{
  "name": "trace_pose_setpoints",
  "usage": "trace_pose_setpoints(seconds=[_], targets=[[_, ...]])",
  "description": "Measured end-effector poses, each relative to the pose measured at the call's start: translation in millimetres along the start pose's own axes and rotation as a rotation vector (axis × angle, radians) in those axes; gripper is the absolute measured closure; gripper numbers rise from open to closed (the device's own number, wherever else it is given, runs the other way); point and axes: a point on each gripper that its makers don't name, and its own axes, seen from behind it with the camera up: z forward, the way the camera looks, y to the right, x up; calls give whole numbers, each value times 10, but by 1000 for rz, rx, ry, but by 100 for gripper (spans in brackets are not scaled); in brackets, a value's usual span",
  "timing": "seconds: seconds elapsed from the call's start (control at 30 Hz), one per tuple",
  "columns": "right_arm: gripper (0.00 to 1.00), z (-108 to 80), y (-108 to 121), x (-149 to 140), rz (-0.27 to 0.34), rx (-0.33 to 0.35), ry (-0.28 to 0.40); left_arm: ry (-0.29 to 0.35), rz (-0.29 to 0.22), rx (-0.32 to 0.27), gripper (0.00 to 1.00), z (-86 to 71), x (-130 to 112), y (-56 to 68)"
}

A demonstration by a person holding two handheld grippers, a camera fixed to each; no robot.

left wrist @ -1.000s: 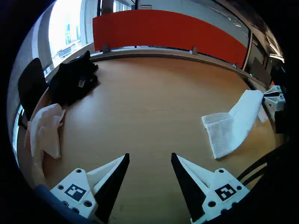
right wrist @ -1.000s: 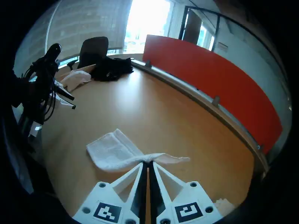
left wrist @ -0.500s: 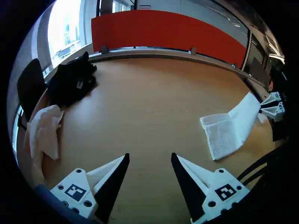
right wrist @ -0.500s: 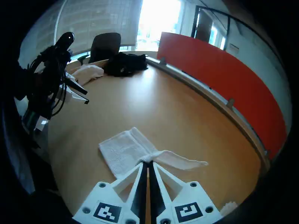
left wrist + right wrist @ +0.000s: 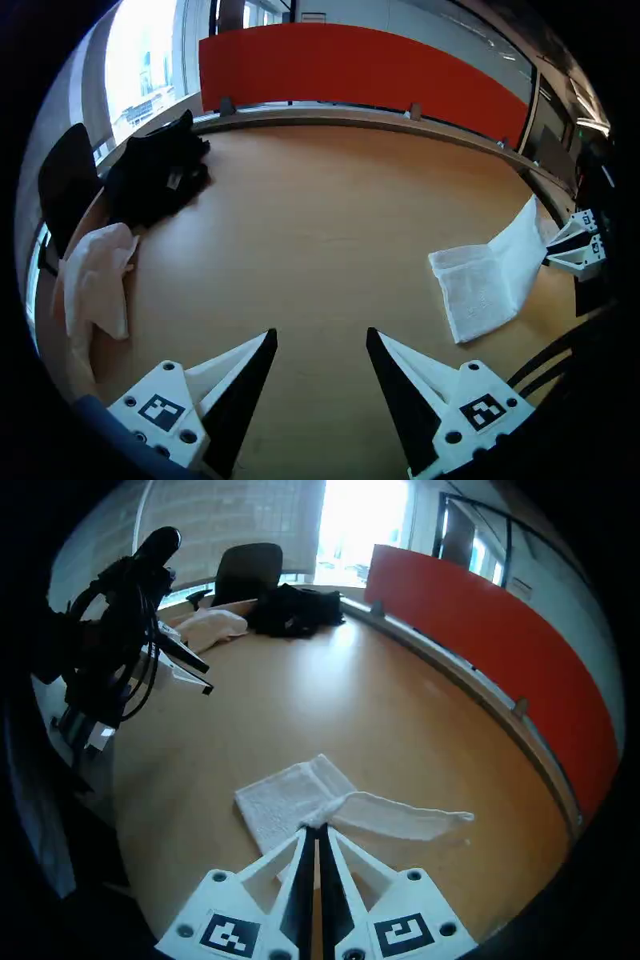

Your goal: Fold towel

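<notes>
Right gripper (image 5: 318, 830): fingers pressed together, pinching one edge of the white towel (image 5: 298, 802) right at their tips.

Towel: the part ahead of and to the left of the right fingers lies flat on the tabletop (image 5: 320, 208). The pinched flap is raised and trails off to the right of the tips, clear of the wood.

Left gripper (image 5: 320, 332): fingers spread wide with nothing between them, over bare tabletop. The towel lies well off to the right of its fingers.

Beyond the left fingers: a dark bundle (image 5: 156, 172) far ahead on the left, a second white cloth (image 5: 96, 276) nearer on the same side, and a red panel (image 5: 360, 60) along the far edge.

Stage, as it appears: a fold in progress, with the raised flap not yet laid over the flat half.

Risk, slip: the grip looks to be on a thin strip of edge. A quick pull could tug the cloth out of the fingers and drop the flap short.

Risk, drag: nothing pins the flat half, and the wood looks smooth. Carrying the flap across could drag the whole towel along instead of folding it.

Risk, skew: held at one point only, the flap may sag or twist and land with its edges misaligned.
</notes>
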Motion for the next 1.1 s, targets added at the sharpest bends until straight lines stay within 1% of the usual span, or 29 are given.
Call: trace_pose_setpoints(seconds=[0.2, 0.37, 0.4, 0.43, 0.53, 0.6, 0.7, 0.77, 1.1], targets=[[96, 151, -162, -6, -28, 56, -14, 3, -8, 7, 18, -35, -11, -44], [96, 287, -249, -34, -51, 80, -30, 3, -18, 16, 18, -63, -34, -105], [94, 309, -258, -40, -53, 83, -33, 3, -20, 18, 18, -68, -39, -117], [92, 325, -262, -50, -51, 84, -37, 3, -22, 20, 18, -73, -46, -130], [75, 371, -271, -86, -43, 88, -50, 2, -28, 26, 18, -86, -66, -166], [60, 392, -274, -116, -33, 91, -61, 0, -32, 29, 18, -90, -80, -188], [35, 396, -264, -139, -17, 88, -66, -1, -35, 32, 18, -93, -92, -208], [30, 390, -247, -151, -10, 83, -67, -1, -36, 32, 18, -94, -95, -210], [30, 361, -226, -236, 9, 68, -80, -1, -30, 29, 18, -91, -84, -197]])
